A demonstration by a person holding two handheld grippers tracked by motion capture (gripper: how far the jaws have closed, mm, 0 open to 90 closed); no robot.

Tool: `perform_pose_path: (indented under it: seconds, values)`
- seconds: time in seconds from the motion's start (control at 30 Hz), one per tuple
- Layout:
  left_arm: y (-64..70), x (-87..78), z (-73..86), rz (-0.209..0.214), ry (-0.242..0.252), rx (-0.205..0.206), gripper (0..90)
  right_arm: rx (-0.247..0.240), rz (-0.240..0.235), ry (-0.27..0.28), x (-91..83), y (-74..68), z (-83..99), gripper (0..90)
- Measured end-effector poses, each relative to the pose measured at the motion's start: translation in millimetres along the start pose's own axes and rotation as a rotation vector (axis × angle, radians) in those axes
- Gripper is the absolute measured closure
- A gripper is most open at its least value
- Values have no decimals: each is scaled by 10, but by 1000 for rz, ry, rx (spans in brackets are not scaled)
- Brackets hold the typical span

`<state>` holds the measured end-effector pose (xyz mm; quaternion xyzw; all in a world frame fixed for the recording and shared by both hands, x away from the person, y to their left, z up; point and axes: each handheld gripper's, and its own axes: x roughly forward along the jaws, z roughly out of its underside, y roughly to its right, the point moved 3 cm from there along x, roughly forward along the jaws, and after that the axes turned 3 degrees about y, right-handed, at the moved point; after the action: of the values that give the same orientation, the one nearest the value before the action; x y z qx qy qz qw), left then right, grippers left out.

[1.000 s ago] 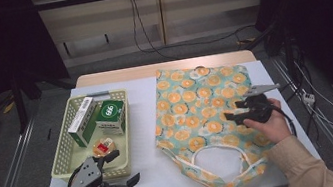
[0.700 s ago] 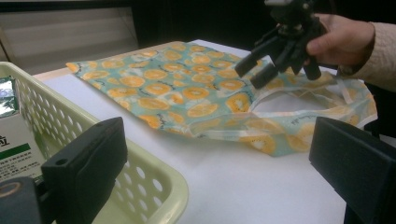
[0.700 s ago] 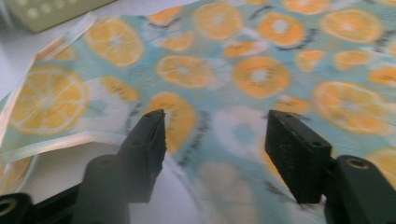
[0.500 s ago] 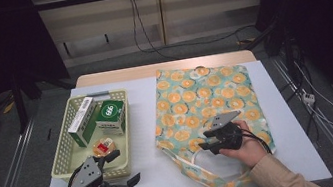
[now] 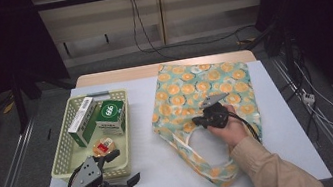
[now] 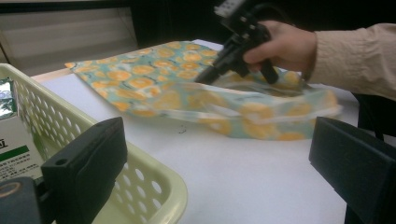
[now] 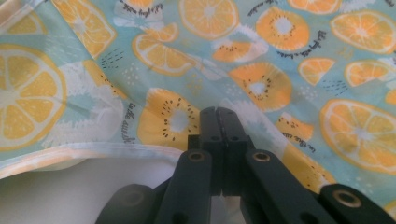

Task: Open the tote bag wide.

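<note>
A tote bag printed with orange slices lies flat on the white table, handles toward the person. My right gripper sits at the bag's left side near its mouth, jaws shut together on the upper fabric layer just past the hem. In the left gripper view that layer looks slightly lifted where the right gripper meets it. My left gripper rests at the table's front left, jaws wide open and holding nothing, beside the basket corner.
A pale yellow perforated basket stands at the left. It holds a white-and-green box, a green box and a small round packet. Bare white table lies between basket and bag. Dark floor and cables surround the table.
My right gripper has travelled from the bag's right side across to its left side near the mouth. The left gripper has stayed put.
</note>
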<state>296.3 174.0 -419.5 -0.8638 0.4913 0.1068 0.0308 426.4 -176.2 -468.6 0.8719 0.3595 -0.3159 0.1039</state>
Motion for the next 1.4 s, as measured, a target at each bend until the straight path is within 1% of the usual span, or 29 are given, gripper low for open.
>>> perform_pose_path:
  seconds: [0.03, 0.07, 0.1, 0.13, 0.2, 0.23, 0.27, 0.3, 0.33, 0.37, 0.4, 0.47, 0.53, 0.6, 0.67, 0.73, 0.8, 0.9, 0.93, 1.0, 1.07, 1.1, 1.13, 1.17, 1.2, 1.23, 1.27, 1.33, 1.4]
  values:
    - [-1, 9, 5, 3, -3, 3, 40, 5, 11, 4, 36, 32, -52, 900]
    - [-1, 9, 5, 3, -3, 3, 40, 5, 11, 4, 36, 32, -52, 900]
    - [1, 19, 14, 7, -9, 3, 40, 2, 43, 3, 107, 94, -149, 900]
    - [1, 19, 14, 7, -9, 3, 40, 11, 56, 5, 139, 132, -185, 900]
    - [5, 26, 19, 9, -12, 3, 40, 53, 61, 7, 191, 201, -219, 900]
    - [6, 26, 19, 10, -11, 3, 40, 81, 67, 26, 207, 229, -226, 900]
    - [7, 26, 19, 11, -12, 5, 40, 103, 56, 47, 219, 245, -228, 847]
    - [3, 24, 18, 9, -14, 11, 40, 110, 23, 58, 232, 241, -230, 728]
    - [3, 24, 18, 9, -14, 11, 40, 109, 33, 44, 225, 232, -225, 647]
    - [3, 18, 19, 10, -12, 11, 40, 97, 46, 27, 213, 224, -218, 612]
    - [3, 18, 19, 10, -12, 11, 40, 81, 17, 8, 186, 184, -207, 602]
    - [12, 8, 17, 10, -5, -1, 41, 83, -5, 16, 94, 119, -193, 541]
    - [11, 7, 17, 10, -6, -1, 40, 74, -32, 22, -17, 39, -187, 509]
    - [8, 3, 19, 6, -11, 6, 41, 56, -58, 23, -139, -65, -188, 432]
    - [14, -1, 17, 2, -7, 3, 40, 52, -97, 30, -261, -181, -182, 439]
    - [17, -4, 17, 1, -8, 1, 40, 23, -122, 30, -362, -309, -176, 422]
    - [16, -8, 17, -1, -7, 2, 41, 8, -138, 24, -434, -427, -166, 405]
    - [13, -11, 25, -2, -9, 0, 40, -4, -172, 23, -517, -583, -171, 415]
    - [12, -11, 26, -2, -9, 0, 40, -14, -183, 27, -542, -631, -178, 415]
    - [9, -17, 25, -5, -6, 0, 40, -14, -210, 36, -586, -727, -187, 409]
    - [8, -19, 24, -5, -6, 0, 40, -28, -232, 36, -614, -819, -183, 410]
    - [6, -22, 25, -6, -8, 2, 41, -38, -236, 37, -616, -861, -174, 410]
    - [4, -22, 28, -6, -9, 1, 41, -38, -236, 37, -616, -861, -174, 410]
    - [0, -19, 33, -3, -16, 7, 41, -55, -238, 20, -594, -934, -135, 417]
    - [0, -19, 33, -3, -16, 7, 41, -55, -238, 20, -594, -934, -135, 417]
    - [3, -16, 38, -2, -15, 1, 41, -104, -204, -5, -542, -980, -79, 419]
    - [3, -16, 38, -2, -15, 1, 41, -108, -207, -11, -518, -993, -60, 419]
    - [0, -13, 45, -5, -16, -1, 41, -83, -243, -17, -464, -1024, -12, 428]
    - [-2, -14, 49, -5, -17, -3, 41, -81, -246, -18, -449, -1032, 2, 430]
